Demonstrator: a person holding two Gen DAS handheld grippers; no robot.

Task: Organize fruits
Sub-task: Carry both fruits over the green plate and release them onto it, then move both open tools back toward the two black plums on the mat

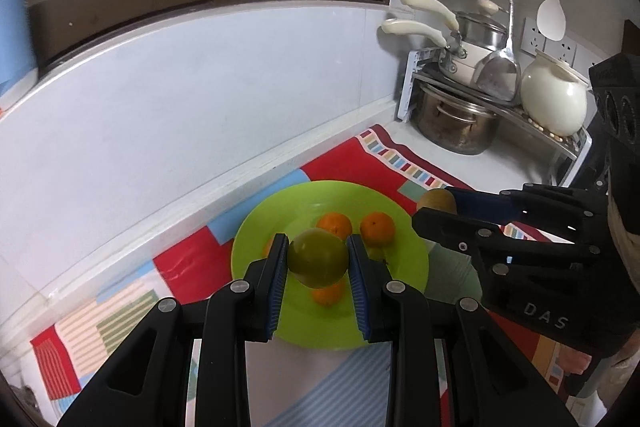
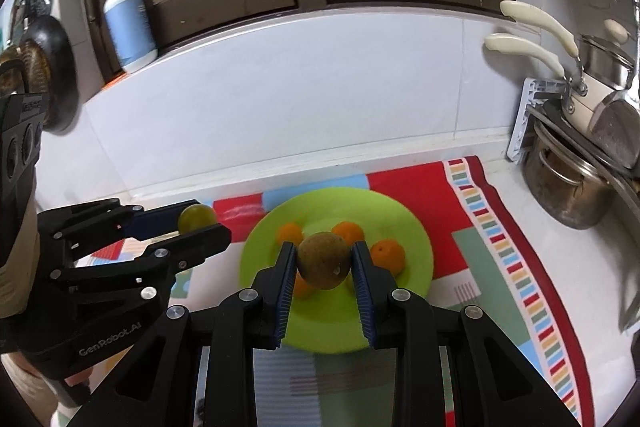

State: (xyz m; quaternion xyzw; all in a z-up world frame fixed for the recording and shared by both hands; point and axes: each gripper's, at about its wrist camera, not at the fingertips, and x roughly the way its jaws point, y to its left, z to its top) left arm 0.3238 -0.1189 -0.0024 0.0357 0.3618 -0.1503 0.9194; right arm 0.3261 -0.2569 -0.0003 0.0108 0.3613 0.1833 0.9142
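My left gripper [image 1: 318, 259] is shut on a green round fruit [image 1: 318, 258] and holds it above a lime-green plate [image 1: 280, 211]. Several oranges [image 1: 377, 228] lie on the plate. My right gripper [image 2: 323, 261] is shut on a brownish-green fruit [image 2: 323, 261] above the same plate [image 2: 412, 227], with oranges [image 2: 387, 255] under and around it. Each gripper shows in the other's view: the right one [image 1: 434, 205] at the right with its fruit [image 1: 436, 202], the left one [image 2: 198, 221] at the left with its green fruit [image 2: 196, 218].
The plate sits on a colourful patchwork mat [image 2: 500, 247] on a white counter. Pots [image 1: 456, 119] and a white jar [image 1: 554, 99] stand on a rack at the back right. A blue pump bottle [image 2: 128, 23] stands on the ledge by brown cabinet doors.
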